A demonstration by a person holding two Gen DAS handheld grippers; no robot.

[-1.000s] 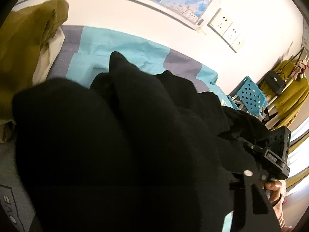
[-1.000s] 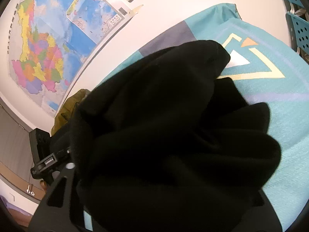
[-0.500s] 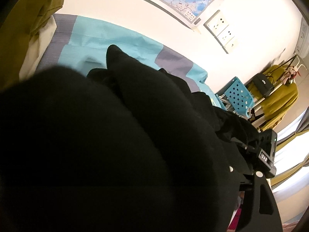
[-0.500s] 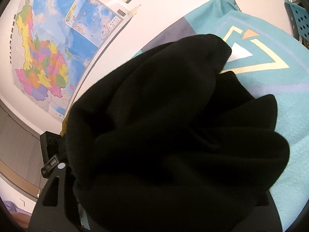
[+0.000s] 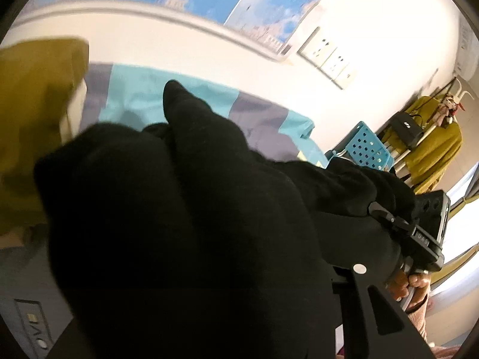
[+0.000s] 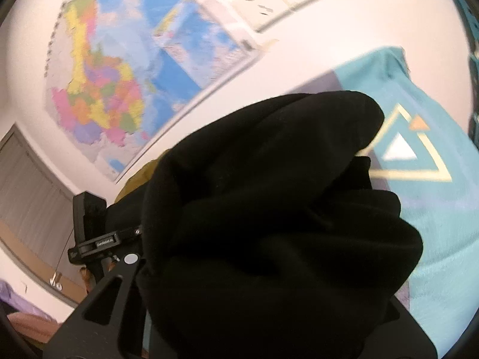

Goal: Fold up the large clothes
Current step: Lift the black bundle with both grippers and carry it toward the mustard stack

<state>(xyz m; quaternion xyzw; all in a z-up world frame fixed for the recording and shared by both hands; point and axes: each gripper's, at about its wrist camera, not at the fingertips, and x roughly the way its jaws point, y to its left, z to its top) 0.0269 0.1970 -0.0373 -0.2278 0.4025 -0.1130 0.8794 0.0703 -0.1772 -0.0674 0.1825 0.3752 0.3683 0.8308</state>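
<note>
One black garment drapes two hand-held grippers.

Very little lettering can be read. In the left wrist view a grey mat at the lower left carries a small framed label with pale letters, partly cut off by the picture's edge; a "V" and an "O" are about all that can be made out. The small plate on the other gripper's mount bears tiny characters too blurred to read. In the right wrist view a similar plate shows white print, also unreadable. The wall map has a column of dark characters down its left edge, smeared by motion blur.
</note>
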